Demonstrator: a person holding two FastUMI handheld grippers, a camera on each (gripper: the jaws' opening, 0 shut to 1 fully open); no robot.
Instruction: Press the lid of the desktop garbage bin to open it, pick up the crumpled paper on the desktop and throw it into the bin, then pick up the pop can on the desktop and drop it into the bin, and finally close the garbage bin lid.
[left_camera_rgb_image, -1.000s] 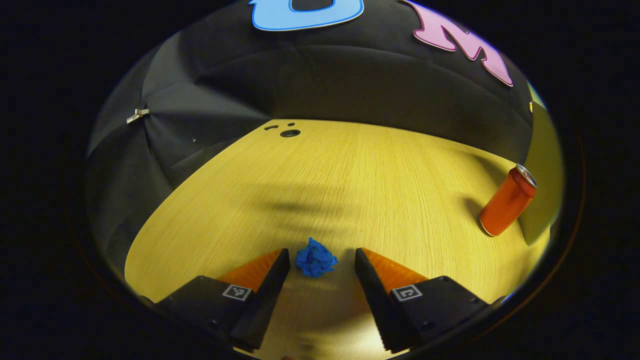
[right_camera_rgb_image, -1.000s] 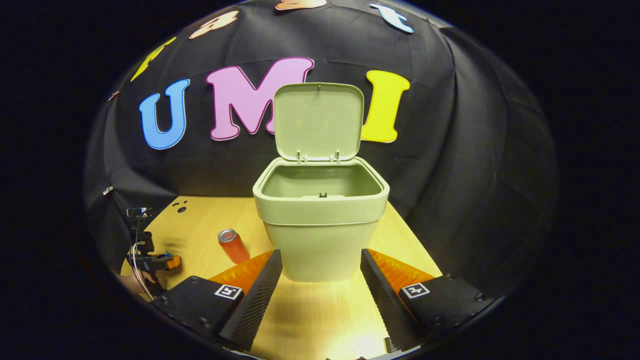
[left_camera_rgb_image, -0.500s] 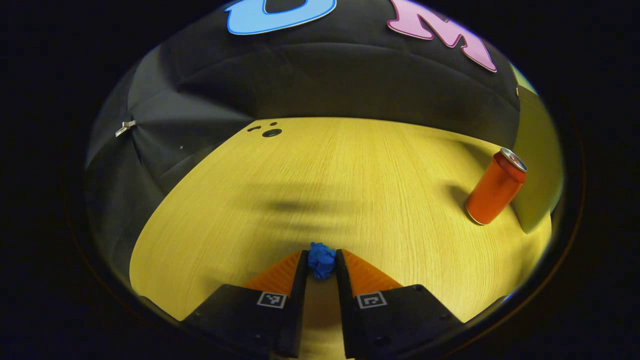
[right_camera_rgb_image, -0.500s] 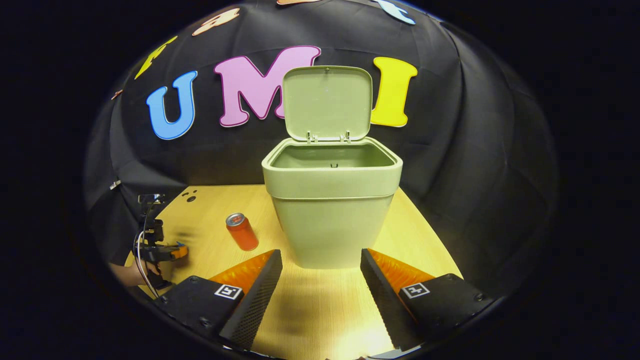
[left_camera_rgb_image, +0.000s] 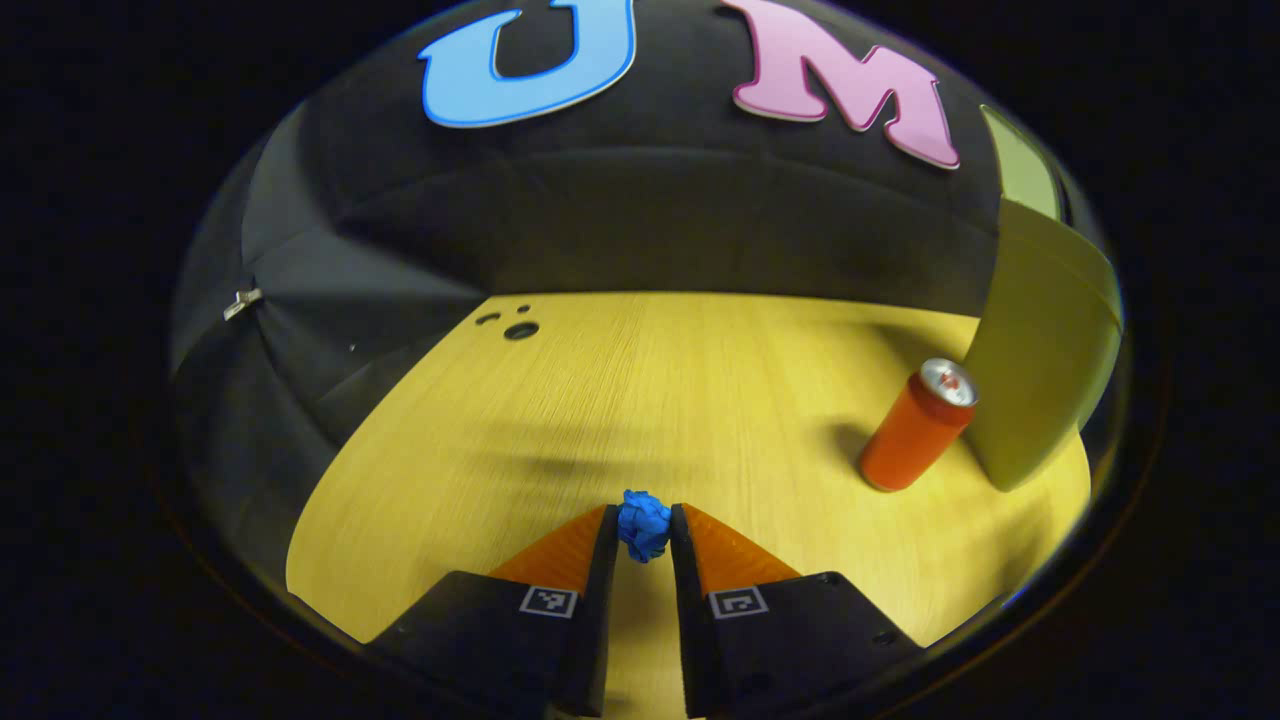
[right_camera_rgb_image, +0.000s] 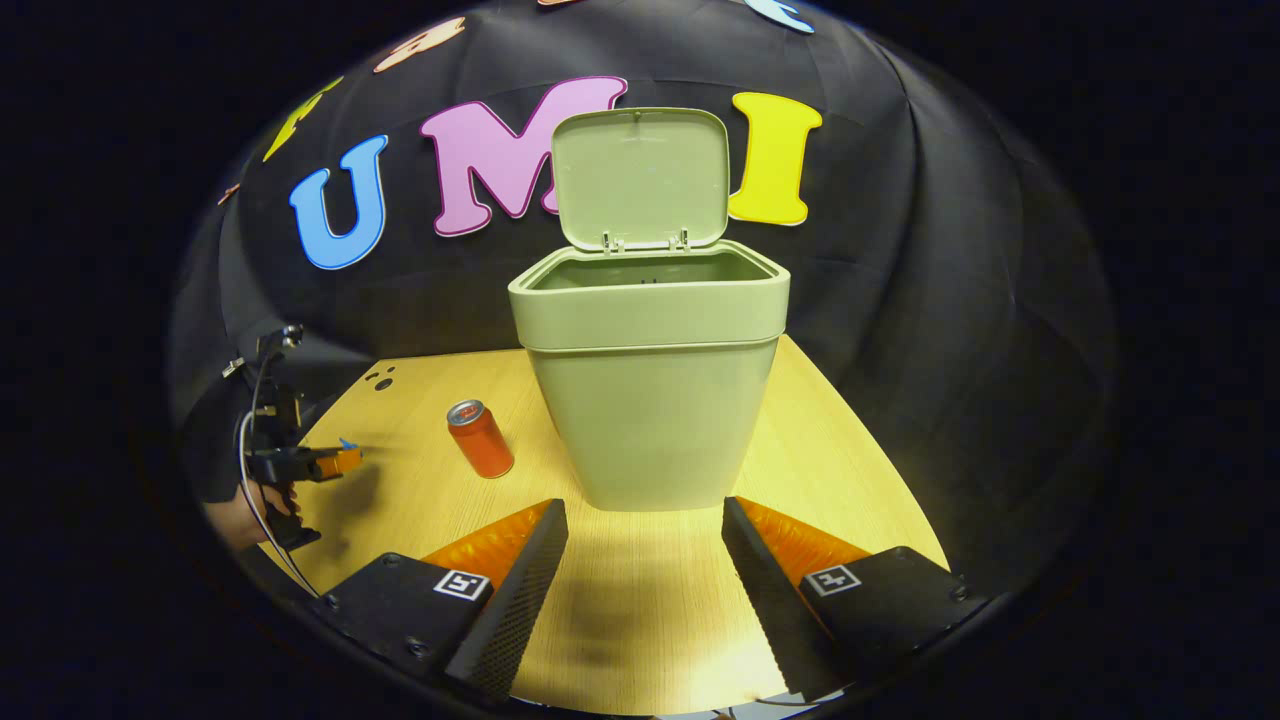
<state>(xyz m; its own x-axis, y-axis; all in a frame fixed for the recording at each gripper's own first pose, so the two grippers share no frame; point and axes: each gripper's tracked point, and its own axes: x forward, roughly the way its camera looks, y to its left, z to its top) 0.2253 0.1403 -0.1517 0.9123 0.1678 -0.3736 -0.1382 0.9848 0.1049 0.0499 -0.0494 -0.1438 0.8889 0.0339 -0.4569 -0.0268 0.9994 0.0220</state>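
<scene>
Pale green plastic bin (right_camera_rgb_image: 650, 400), centre frame, lid (right_camera_rgb_image: 640, 178) up. Left gripper (left_camera_rgb_image: 644, 530) clenches blue crumpled paper ball (left_camera_rgb_image: 643, 524); right gripper (right_camera_rgb_image: 644, 555) spread, w/ nothing held.

Lighting is warm and comes from overhead; the table (right_camera_rgb_image: 640, 600) shows glare near the right gripper (right_camera_rgb_image: 645, 520). The can (left_camera_rgb_image: 915, 425) casts a soft shadow leftward. Both views bend strongly at their edges. Focus is sharp; the backdrop stays dim.
</scene>
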